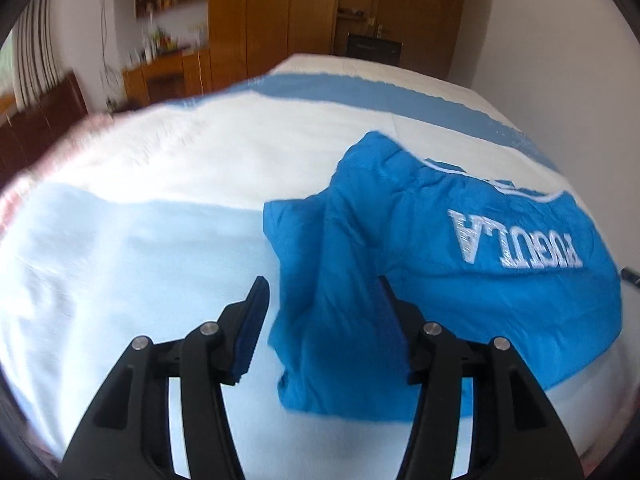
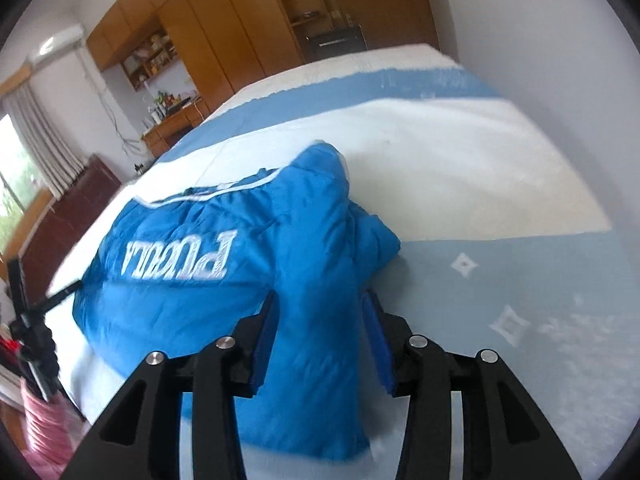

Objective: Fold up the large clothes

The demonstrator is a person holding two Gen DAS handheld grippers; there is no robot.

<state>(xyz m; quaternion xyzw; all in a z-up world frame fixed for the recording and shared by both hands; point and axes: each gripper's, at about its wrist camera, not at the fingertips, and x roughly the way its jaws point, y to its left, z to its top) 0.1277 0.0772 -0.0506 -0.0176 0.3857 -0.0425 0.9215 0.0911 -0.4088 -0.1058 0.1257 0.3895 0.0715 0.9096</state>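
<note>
On the bed (image 1: 160, 240) lies the blue jacket (image 1: 460, 280), sleeves folded inward. Left gripper (image 1: 324, 316) and right gripper (image 2: 320, 332) stand released, holding nothing. Fabric looks light, puffy, slippery; grasp hem corners.

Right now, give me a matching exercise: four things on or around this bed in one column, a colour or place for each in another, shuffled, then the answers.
Things:
1. puffy jacket
2. lettering on the jacket
3. tall wooden wardrobe
4. striped bed cover

Descriptions:
A. white, upside down as seen from the grippers
B. against the far wall
C. bright blue
D. pale blue and white, under the jacket

Pairs: 1-C, 2-A, 3-B, 4-D
</note>
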